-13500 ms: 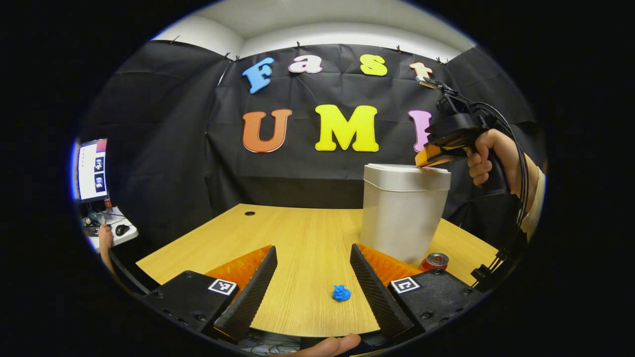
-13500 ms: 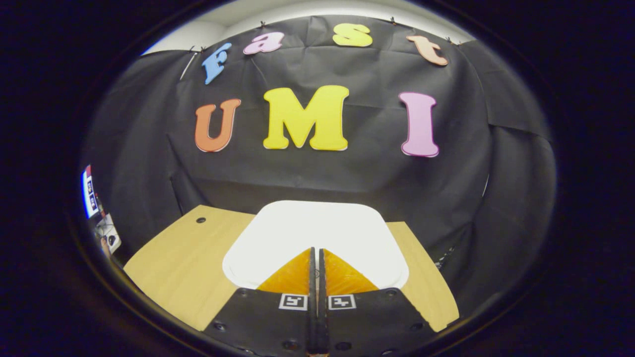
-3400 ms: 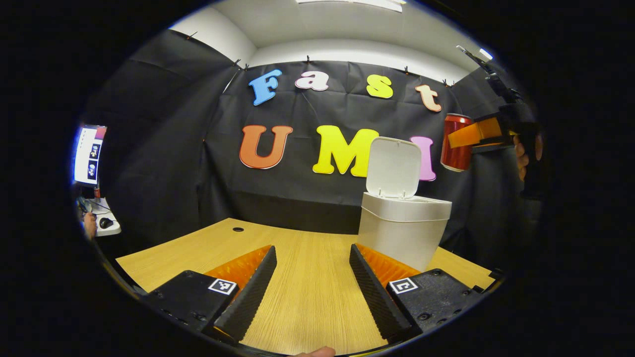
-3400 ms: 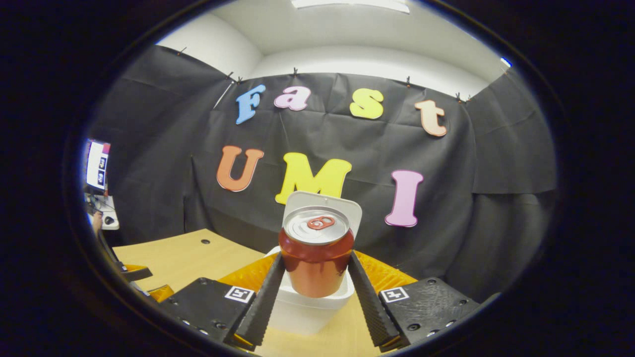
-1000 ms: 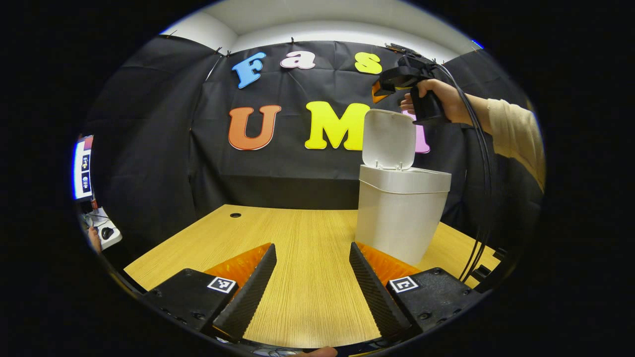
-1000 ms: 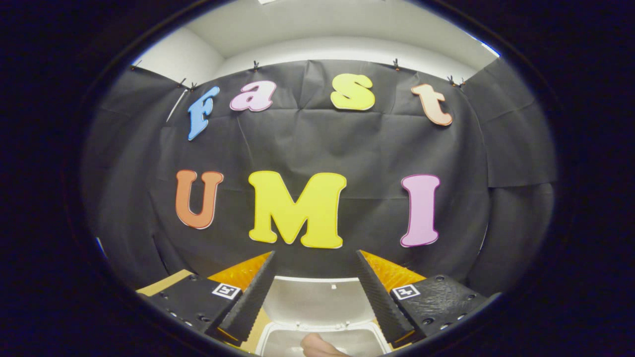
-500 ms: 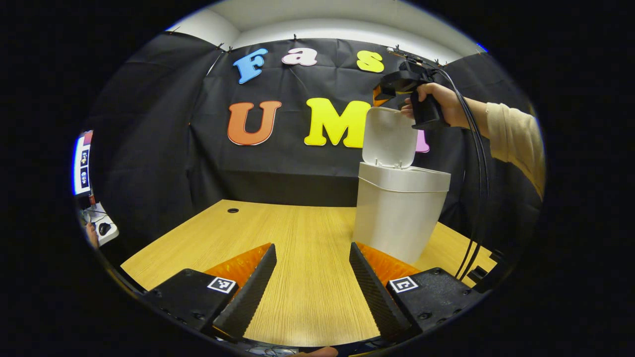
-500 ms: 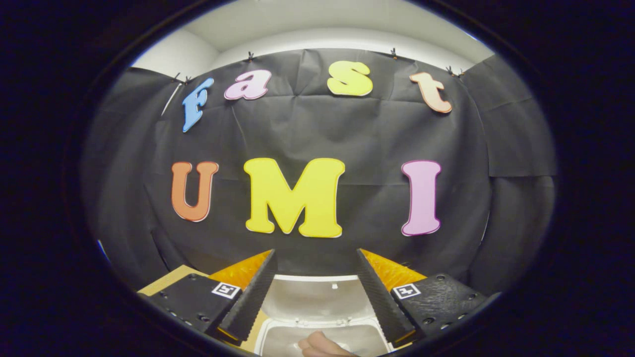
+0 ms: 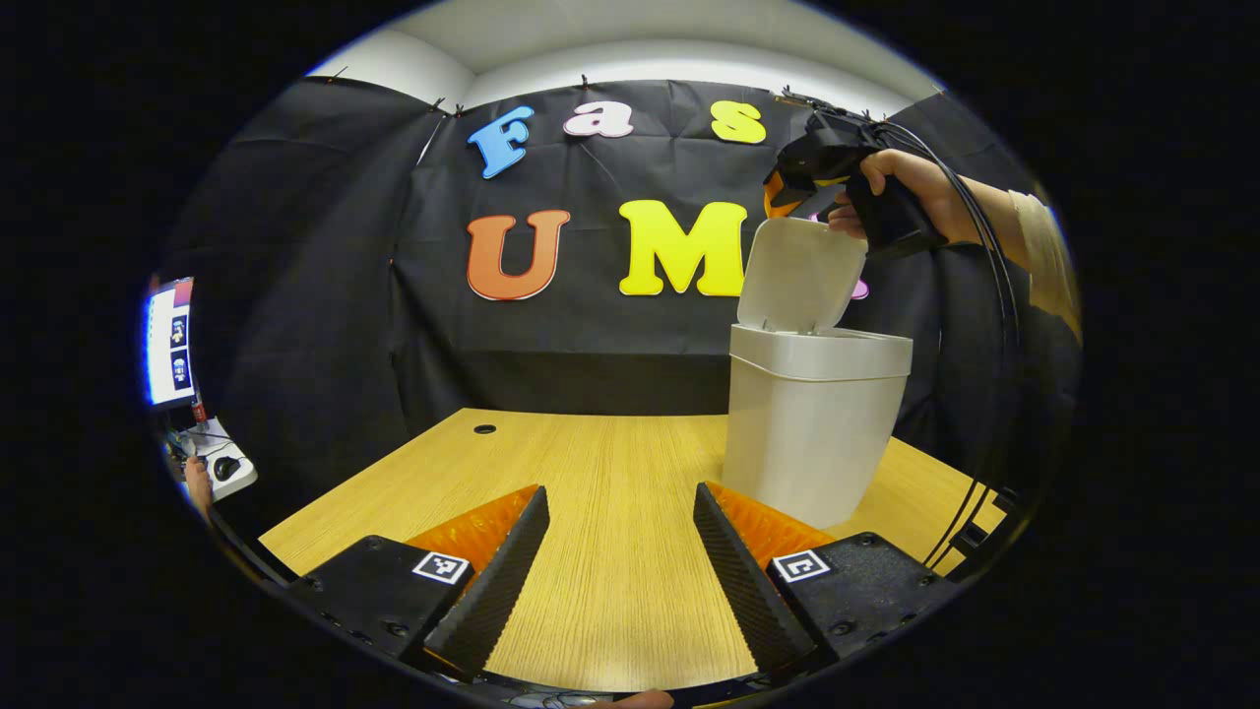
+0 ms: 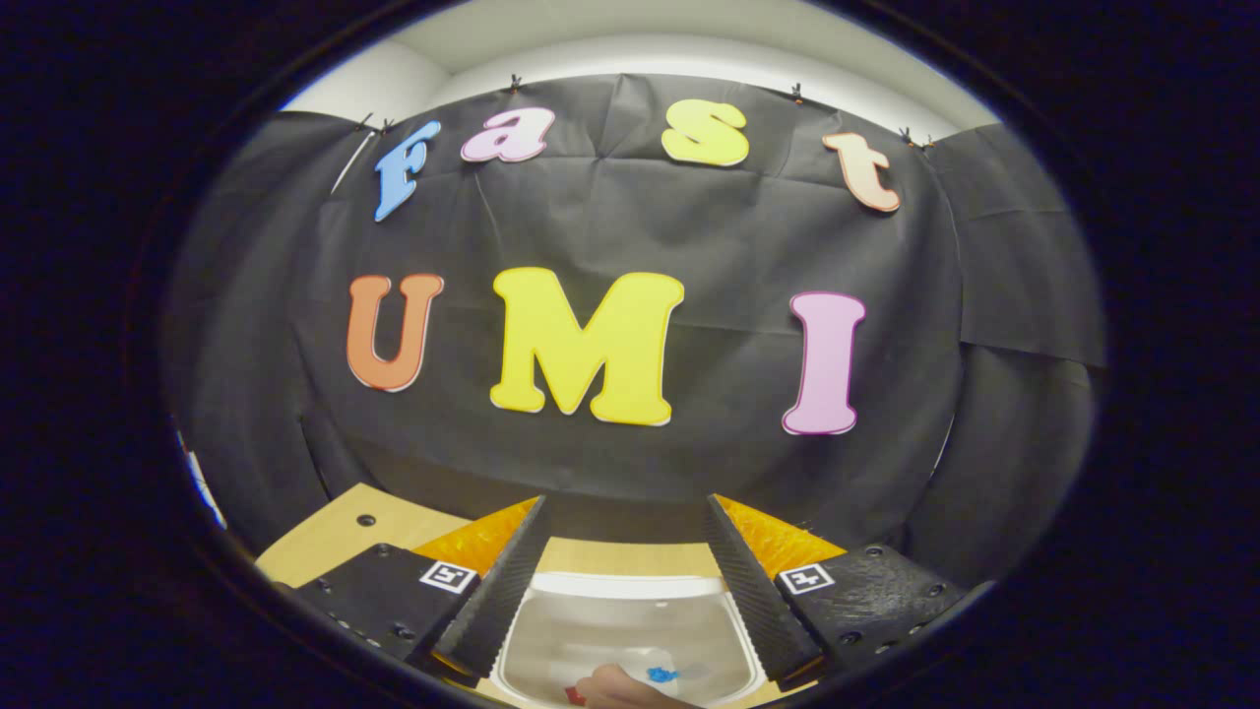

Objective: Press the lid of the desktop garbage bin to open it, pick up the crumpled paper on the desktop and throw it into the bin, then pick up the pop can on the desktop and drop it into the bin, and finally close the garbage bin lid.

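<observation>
Now that the lid (image 9: 802, 271) tips forward under the right tool (image 9: 787, 192), closing has begun; both tools are spread, empty; paper (image 10: 658, 675) lies inside the bin (image 9: 812, 433).

The garbage bin (image 9: 813, 433) stands on the desk (image 9: 591, 483), crumpled paper (image 10: 658, 675) inside it.

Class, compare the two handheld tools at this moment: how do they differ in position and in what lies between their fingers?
The left tool sits low over the wooden table, with bare tabletop between its fingers. The right tool is held high at the raised lid of the white garbage bin, looking down into the bin, where blue crumpled paper lies. Both are open and hold nothing.
</observation>
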`<state>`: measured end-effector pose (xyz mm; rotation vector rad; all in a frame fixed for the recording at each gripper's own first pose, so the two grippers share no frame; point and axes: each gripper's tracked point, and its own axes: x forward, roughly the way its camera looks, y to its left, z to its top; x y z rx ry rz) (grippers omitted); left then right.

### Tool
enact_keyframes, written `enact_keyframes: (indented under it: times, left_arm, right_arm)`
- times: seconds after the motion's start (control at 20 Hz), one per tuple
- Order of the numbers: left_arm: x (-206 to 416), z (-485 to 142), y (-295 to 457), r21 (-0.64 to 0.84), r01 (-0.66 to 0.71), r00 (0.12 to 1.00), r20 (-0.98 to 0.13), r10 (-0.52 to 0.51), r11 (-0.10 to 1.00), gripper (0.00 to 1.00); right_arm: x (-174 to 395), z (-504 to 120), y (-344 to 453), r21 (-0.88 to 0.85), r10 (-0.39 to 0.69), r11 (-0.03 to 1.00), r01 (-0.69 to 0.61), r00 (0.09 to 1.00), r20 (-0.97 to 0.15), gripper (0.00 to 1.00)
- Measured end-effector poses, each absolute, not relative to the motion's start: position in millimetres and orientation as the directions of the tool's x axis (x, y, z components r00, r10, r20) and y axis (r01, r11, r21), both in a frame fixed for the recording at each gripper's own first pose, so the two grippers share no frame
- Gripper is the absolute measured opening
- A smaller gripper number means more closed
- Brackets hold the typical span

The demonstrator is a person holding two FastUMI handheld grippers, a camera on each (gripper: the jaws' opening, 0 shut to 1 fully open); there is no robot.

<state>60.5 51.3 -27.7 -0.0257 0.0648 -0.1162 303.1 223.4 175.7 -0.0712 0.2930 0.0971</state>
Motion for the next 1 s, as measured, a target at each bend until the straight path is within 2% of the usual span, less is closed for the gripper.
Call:
enact_keyframes:
  times: [0.05, 0.1, 0.2, 0.25, 0.3, 0.35, 0.55, 0.65, 0.7, 0.75, 0.8, 0.85, 0.9, 1.0]
  left_arm:
    - [63.6, -31.3, 48.1, -0.039, 0.124, 0.989, -0.071, -0.127, 0.992, 1.00]
    - [65.5, -39.1, 44.1, -0.054, 0.133, 0.986, -0.099, -0.138, 0.990, 0.96]
    - [67.9, -44.8, 36.3, -0.081, 0.152, 0.979, -0.124, -0.161, 0.985, 0.96]
    - [66.5, -45.7, 35.9, -0.084, 0.153, 0.978, -0.128, -0.163, 0.985, 0.96]
    - [64.4, -45.0, 38.0, -0.075, 0.142, 0.981, -0.123, -0.151, 0.987, 0.96]
    - [64.0, -42.2, 41.6, -0.059, 0.131, 0.984, -0.113, -0.137, 0.990, 0.96]
    - [68.0, -45.4, 51.1, -0.054, 0.109, 0.987, -0.111, -0.115, 0.993, 0.96]
    - [69.3, -48.7, 52.1, -0.071, 0.107, 0.985, -0.126, -0.116, 0.992, 0.96]
    - [69.6, -48.5, 52.6, -0.073, 0.104, 0.985, -0.129, -0.112, 0.992, 0.96]
    - [70.5, -47.5, 55.2, -0.071, 0.097, 0.986, -0.131, -0.106, 0.993, 1.00]
    - [70.1, -46.7, 56.0, -0.066, 0.092, 0.987, -0.128, -0.100, 0.994, 0.96]
    - [70.5, -47.0, 57.5, -0.059, 0.089, 0.988, -0.123, -0.096, 0.994, 1.00]
    - [71.0, -46.8, 57.8, -0.054, 0.088, 0.988, -0.122, -0.094, 0.995, 0.96]
    - [71.0, -49.0, 58.1, -0.056, 0.086, 0.987, -0.128, -0.093, 0.995, 0.96]
  right_arm:
    - [298.0, 169.6, 221.2, -0.064, 0.080, 0.992, -0.106, 0.943, -0.323, 0.98]
    - [291.1, 162.5, 221.7, -0.064, 0.087, 0.991, -0.117, 0.932, -0.352, 0.98]
    - [278.4, 147.6, 222.6, -0.067, 0.098, 0.988, -0.136, 0.909, -0.405, 0.95]
    - [272.7, 141.2, 222.8, -0.066, 0.101, 0.988, -0.143, 0.898, -0.428, 0.98]
    - [267.3, 135.0, 222.4, -0.058, 0.106, 0.987, -0.147, 0.888, -0.447, 0.95]
    - [262.7, 127.1, 223.3, -0.042, 0.113, 0.988, -0.151, 0.873, -0.474, 0.98]
    - [242.3, 89.1, 217.9, 0.006, 0.092, 0.994, -0.111, 0.795, -0.600, 0.96]
    - [232.5, 81.2, 217.2, -0.004, 0.083, 0.994, -0.109, 0.776, -0.626, 0.99]
    - [227.6, 78.8, 215.0, -0.021, 0.074, 0.993, -0.113, 0.772, -0.632, 0.96]
    - [224.1, 77.3, 214.7, -0.035, 0.072, 0.992, -0.121, 0.772, -0.631, 0.96]
    - [221.4, 74.3, 213.6, -0.046, 0.068, 0.991, -0.125, 0.770, -0.634, 0.99]
    - [217.7, 69.4, 211.9, -0.052, 0.064, 0.991, -0.127, 0.764, -0.642, 0.96]
    - [215.1, 64.9, 211.1, -0.053, 0.063, 0.990, -0.127, 0.758, -0.650, 0.96]
    - [208.3, 53.0, 207.9, -0.059, 0.045, 0.992, -0.116, 0.733, -0.679, 0.96]
